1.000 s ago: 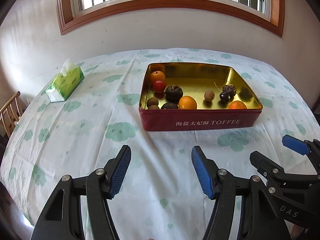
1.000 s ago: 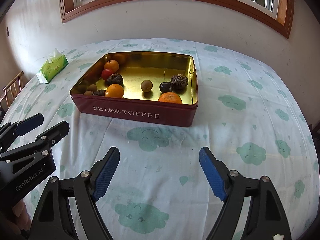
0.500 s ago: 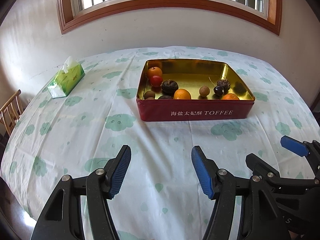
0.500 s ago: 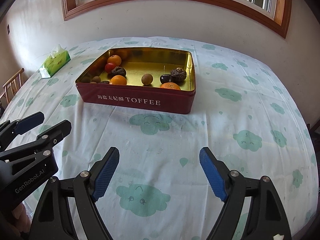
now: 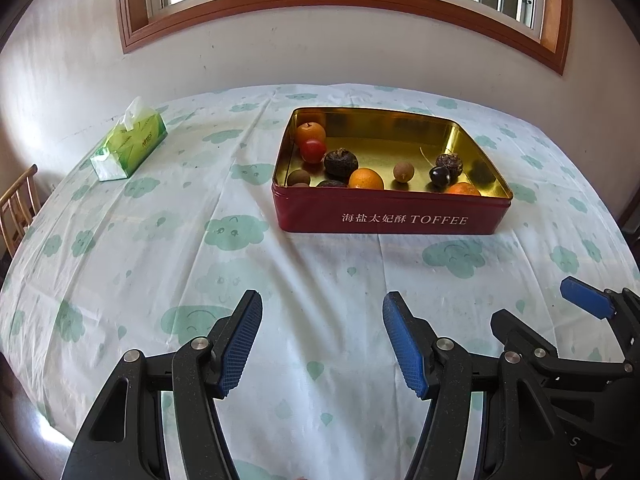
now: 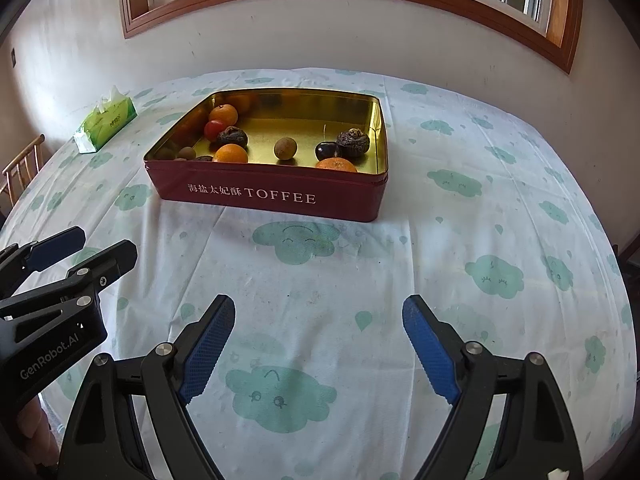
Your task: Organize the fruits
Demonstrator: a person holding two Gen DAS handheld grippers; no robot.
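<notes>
fruits point(image 5: 366, 178) sit inside tin point(image 5: 392, 216); bare cloth point(image 5: 320, 280) under both spread, empty grippers.

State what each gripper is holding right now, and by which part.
Nothing is held. The left gripper and the right gripper are both open over the bare tablecloth; the fruits lie in the toffee tin.

L gripper point(image 5: 322, 340): black plastic arms, blue ribbed pads, silver rivets | R gripper point(image 6: 318, 350): same build, black w/ blue textured pads, silver screws | white "GenRobot.AI" lettering on L gripper body, lower left of right wrist view
</notes>
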